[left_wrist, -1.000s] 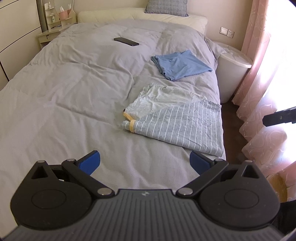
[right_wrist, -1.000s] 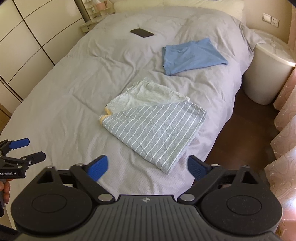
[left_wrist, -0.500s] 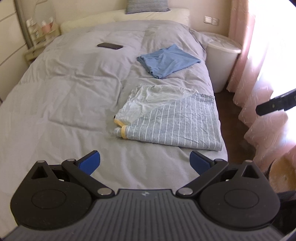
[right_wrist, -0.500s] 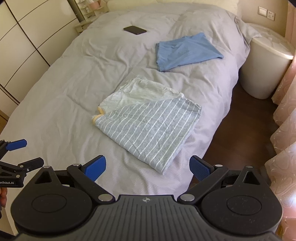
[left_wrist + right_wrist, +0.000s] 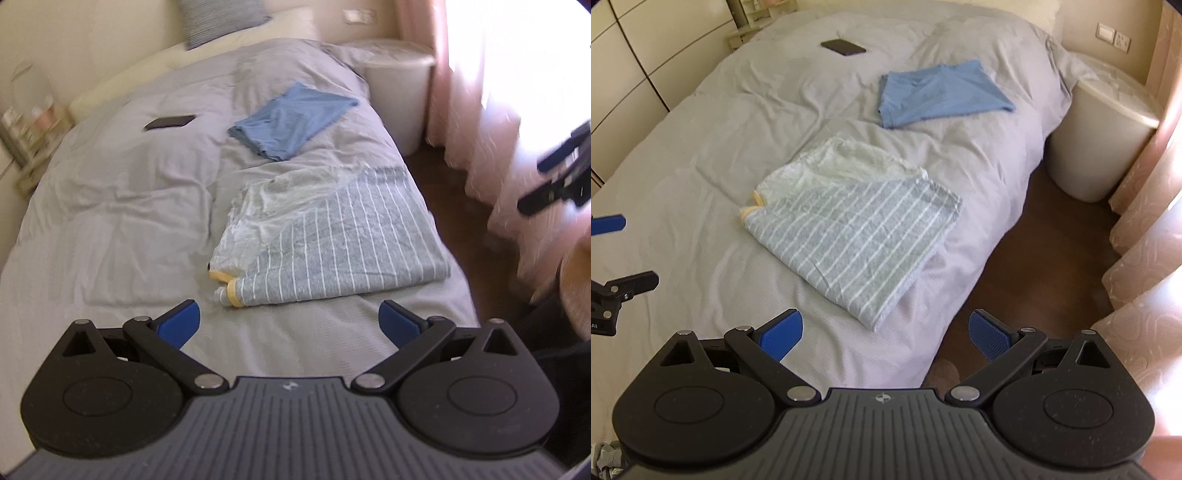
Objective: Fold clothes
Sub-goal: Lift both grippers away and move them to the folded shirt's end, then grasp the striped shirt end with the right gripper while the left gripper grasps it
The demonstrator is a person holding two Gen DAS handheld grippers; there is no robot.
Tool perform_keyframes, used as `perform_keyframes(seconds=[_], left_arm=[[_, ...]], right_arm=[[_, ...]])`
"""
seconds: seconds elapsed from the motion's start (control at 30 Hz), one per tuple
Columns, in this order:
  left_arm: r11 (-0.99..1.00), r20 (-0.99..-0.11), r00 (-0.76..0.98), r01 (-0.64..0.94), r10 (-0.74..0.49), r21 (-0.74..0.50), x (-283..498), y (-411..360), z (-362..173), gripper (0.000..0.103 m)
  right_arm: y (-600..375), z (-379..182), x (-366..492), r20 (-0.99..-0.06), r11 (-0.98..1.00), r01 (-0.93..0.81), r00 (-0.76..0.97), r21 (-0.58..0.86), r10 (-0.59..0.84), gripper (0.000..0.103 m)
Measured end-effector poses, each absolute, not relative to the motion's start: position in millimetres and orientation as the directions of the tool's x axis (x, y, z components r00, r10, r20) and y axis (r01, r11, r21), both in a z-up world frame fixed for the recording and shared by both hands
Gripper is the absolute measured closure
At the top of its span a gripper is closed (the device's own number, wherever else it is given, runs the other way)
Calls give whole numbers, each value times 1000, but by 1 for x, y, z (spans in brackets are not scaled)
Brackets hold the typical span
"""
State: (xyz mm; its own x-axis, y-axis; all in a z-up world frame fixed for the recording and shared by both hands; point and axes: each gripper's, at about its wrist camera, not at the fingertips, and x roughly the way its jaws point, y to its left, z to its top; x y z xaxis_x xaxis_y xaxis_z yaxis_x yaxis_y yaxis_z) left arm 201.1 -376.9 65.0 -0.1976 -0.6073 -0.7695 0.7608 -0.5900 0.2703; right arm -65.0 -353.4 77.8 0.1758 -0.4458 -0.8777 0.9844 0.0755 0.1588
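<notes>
A grey striped garment (image 5: 343, 243) (image 5: 857, 229) with yellow trim lies partly folded near the bed's right edge, its pale inner side turned up at the far left. A folded blue garment (image 5: 295, 122) (image 5: 938, 94) rests farther up the bed. My left gripper (image 5: 290, 325) hovers open just short of the striped garment's near edge, nothing between its fingers. My right gripper (image 5: 884, 338) is open above the garment's near corner and the bed edge. Each gripper shows at the side of the other's view: the right gripper (image 5: 557, 177) and the left gripper (image 5: 613, 258).
A grey duvet (image 5: 122, 206) (image 5: 738, 110) covers the bed. A dark phone (image 5: 170, 122) (image 5: 844, 47) lies near the pillows. A white round bin (image 5: 399, 96) (image 5: 1104, 140) stands right of the bed, with pink curtains (image 5: 1141, 221) and wooden floor (image 5: 1027, 258) beside it.
Both grippers have moved closer to the striped garment, which looms larger. The left view has swung and tilted, so the bed leans. Both stay open.
</notes>
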Motion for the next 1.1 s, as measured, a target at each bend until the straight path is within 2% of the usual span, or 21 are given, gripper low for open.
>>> perform_keyframes(seconds=[0.17,0.3,0.4,0.53,0.77,0.93,1.03,1.1], left_arm=[[-695,-770,-185,592,-611,409,186,-385,31,2],[-756,-778,-179,441,-602,484,183,-397,1,2],[-780,-781,-181,355,-598,515,185,-409,-15,2],[-797,-785,-186,283,-591,534,190,-428,-34,5],[-823,-797,-204,161,-568,545,197,-458,-58,8],[-831,-801,-245,36,-546,555,195,-465,-76,10],[-821,-802,-268,-61,-534,567,194,-465,-91,17],[-797,-794,-275,-133,-542,590,194,-465,-107,21]], right_arm=[[-354,66,-63,-885,119,985,165,125,-436,4],[-353,49,-31,-865,348,932,88,-104,-493,4],[-357,24,-8,-871,493,851,94,-181,-482,4],[-369,0,11,-880,563,805,119,-186,-460,4],[-399,-26,20,-878,552,819,140,-157,-458,4],[-406,-35,27,-864,583,783,122,-219,-489,6],[-403,-41,34,-852,616,739,111,-272,-511,11],[-398,-49,41,-851,644,703,106,-302,-515,20]])
